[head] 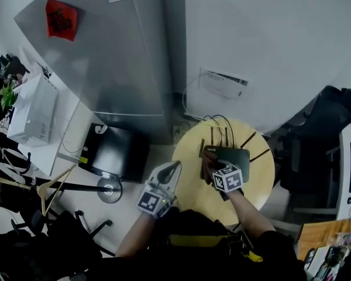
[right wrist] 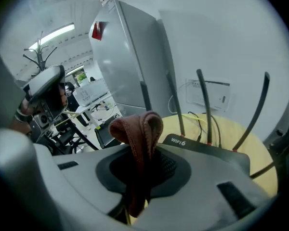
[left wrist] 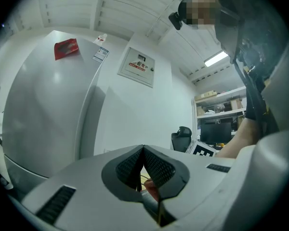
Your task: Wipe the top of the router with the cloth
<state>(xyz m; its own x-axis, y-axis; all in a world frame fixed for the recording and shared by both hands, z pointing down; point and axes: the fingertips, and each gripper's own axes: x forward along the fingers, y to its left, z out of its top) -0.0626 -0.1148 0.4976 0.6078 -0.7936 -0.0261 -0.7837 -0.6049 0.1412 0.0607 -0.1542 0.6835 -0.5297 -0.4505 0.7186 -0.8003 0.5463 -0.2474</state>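
Observation:
A black router (head: 234, 156) with several upright antennas lies on the round yellow table (head: 193, 186). My right gripper (head: 215, 170) is over the router's near left corner, shut on a reddish-brown cloth (head: 209, 162). In the right gripper view the cloth (right wrist: 138, 138) bulges up out of the closed jaws, just short of the router (right wrist: 209, 152) with its "WIFI6" label. My left gripper (head: 174, 167) hovers at the table's left edge, apart from the router. In the left gripper view its fingertips (left wrist: 149, 160) meet with nothing held, tilted up toward the fridge and wall.
A silver fridge (head: 105, 57) stands behind and left of the table, a black box (head: 111, 151) on the floor at its foot. A black office chair (head: 333, 116) is at the right. Cables (head: 219, 122) run from the router to the wall. A coat stand (head: 76, 186) is at the left.

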